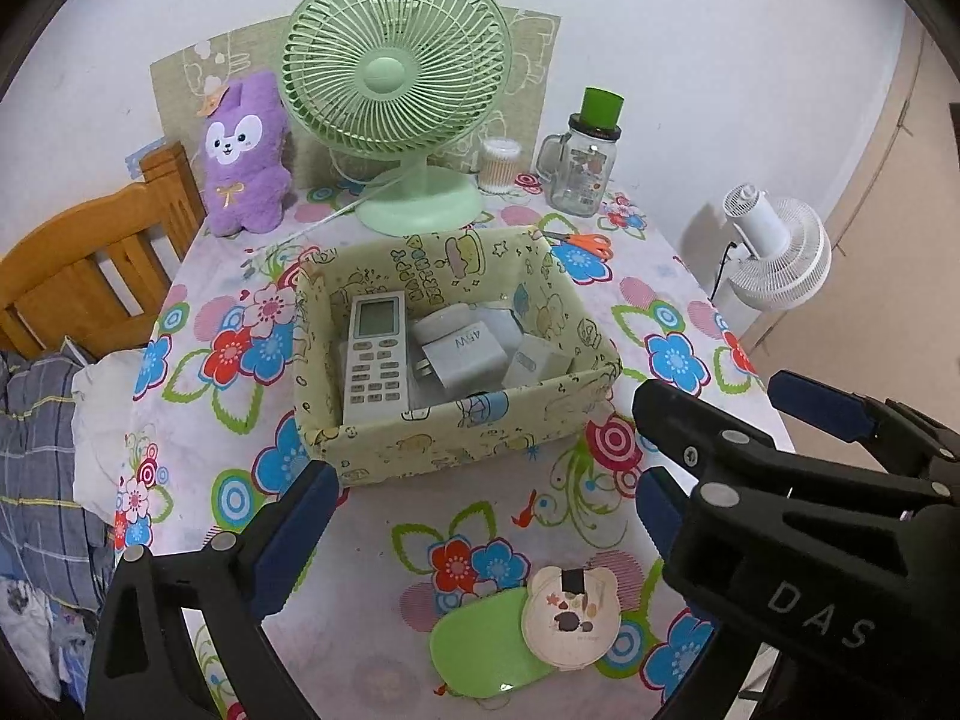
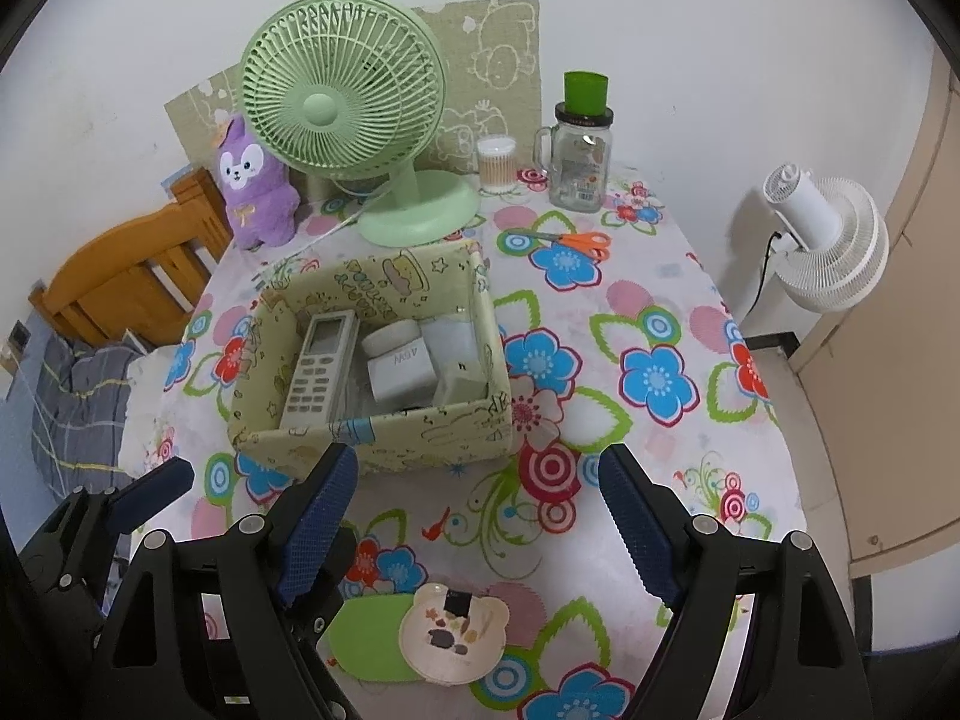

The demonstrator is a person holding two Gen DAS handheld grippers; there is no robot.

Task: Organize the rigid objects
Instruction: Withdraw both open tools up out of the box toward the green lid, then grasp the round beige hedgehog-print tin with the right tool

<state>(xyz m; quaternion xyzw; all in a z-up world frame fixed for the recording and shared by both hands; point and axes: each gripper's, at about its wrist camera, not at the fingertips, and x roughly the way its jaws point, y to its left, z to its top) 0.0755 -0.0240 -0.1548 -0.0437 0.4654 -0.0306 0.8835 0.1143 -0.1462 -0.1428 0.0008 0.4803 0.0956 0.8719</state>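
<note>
I hold both the left gripper (image 1: 480, 498) and right gripper (image 2: 477, 516) released, empty, below the box (image 1: 444, 444) at frame centre, which gathers the remote (image 1: 375, 354) and chargers (image 1: 459, 354)

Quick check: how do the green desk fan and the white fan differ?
The green desk fan stands on the flowered table behind the storage box; the white fan stands off the table, to its right. The green fan's grille faces the cameras; the white fan shows its motor housing, facing away. Both have round wire-style grilles and look switched off, though that is a judgement.
</note>
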